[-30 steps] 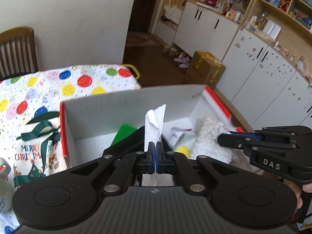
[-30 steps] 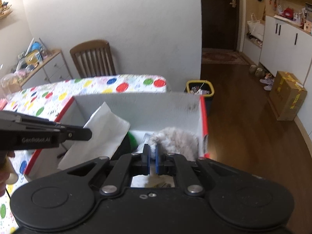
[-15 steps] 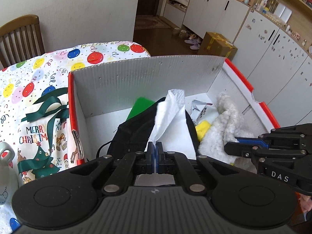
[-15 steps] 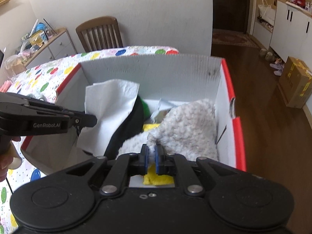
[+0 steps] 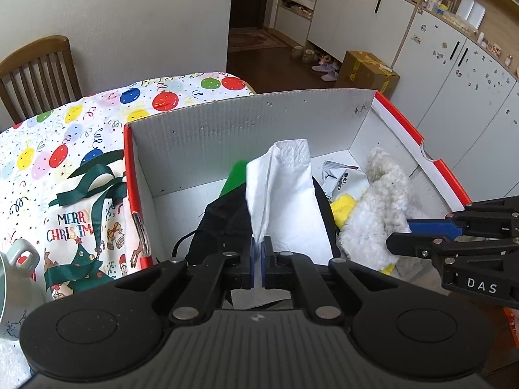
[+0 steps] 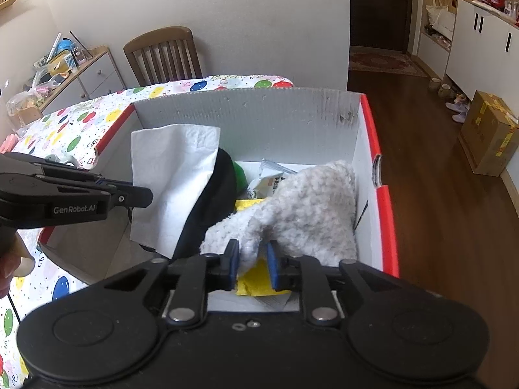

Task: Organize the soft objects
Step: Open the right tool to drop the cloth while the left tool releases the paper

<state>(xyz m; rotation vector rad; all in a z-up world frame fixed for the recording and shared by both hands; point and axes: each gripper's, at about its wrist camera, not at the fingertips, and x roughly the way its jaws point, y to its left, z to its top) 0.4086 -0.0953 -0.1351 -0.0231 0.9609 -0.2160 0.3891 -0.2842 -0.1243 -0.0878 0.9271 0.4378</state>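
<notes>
Over the box: white corrugated box with red rim (image 5: 399, 118) holds both soft things.
Left gripper (image 5: 258, 261): pinching white paper tissue (image 5: 285, 194); may snag and lift out.
Right gripper (image 6: 253, 267): jaws just opening, fluffy grey-white fleece cloth (image 6: 305, 207) between them; may cling.

Two black handheld grippers with blue pads

Each gripper, left (image 5: 258, 261) and right (image 6: 252, 267), has a ribbed black housing, two round raised discs, angular linkage arms with silver screws, and blue-faced fingertips (image 6: 232, 264). White lettering marks their sides: "DAS" on one, "GenRobot.AI" on the other. A bare hand (image 6: 11, 259) shows at the picture's edge.
</notes>
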